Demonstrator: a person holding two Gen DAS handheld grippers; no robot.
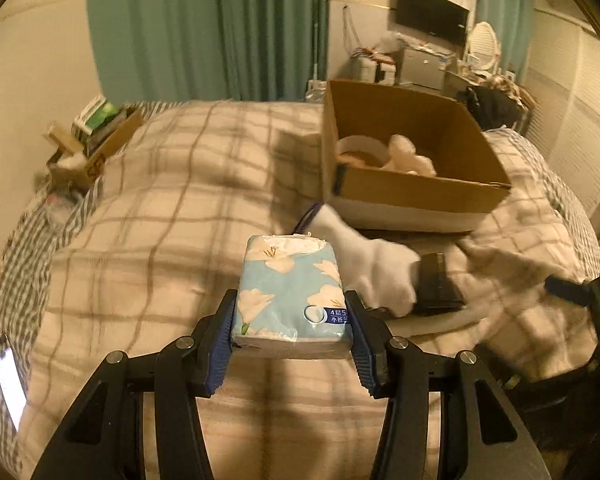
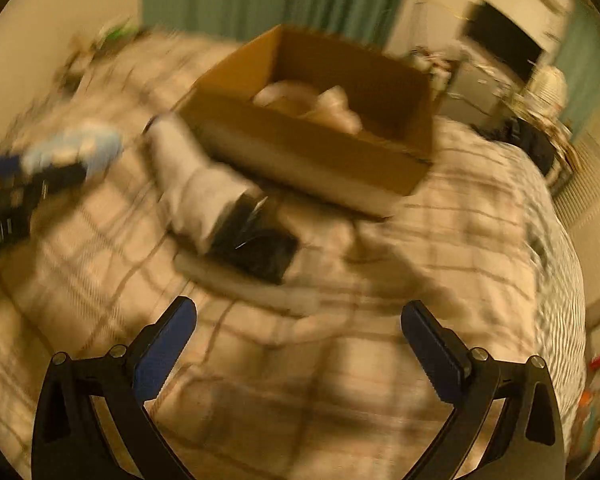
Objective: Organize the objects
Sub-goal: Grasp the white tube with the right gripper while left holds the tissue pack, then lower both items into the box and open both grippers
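My left gripper [image 1: 291,320] is shut on a light blue tissue pack [image 1: 290,294] with white flowers and holds it above the plaid bed cover. The pack shows blurred at the left of the right wrist view [image 2: 74,148]. An open cardboard box [image 1: 404,196] sits on the bed ahead and to the right, with white items [image 1: 410,156] inside; it also shows in the right wrist view [image 2: 300,148]. A white sock [image 1: 368,256] and a black object [image 1: 438,286] lie in front of the box. My right gripper [image 2: 299,320] is open and empty above the bed, short of the sock [image 2: 192,196].
The bed has a plaid cover [image 1: 160,200]. A small cardboard box of clutter [image 1: 92,144] stands at its far left. A lit phone [image 1: 10,384] lies at the near left. Green curtains [image 1: 204,28], a wall TV [image 1: 432,12] and a cluttered desk [image 1: 420,64] stand behind.
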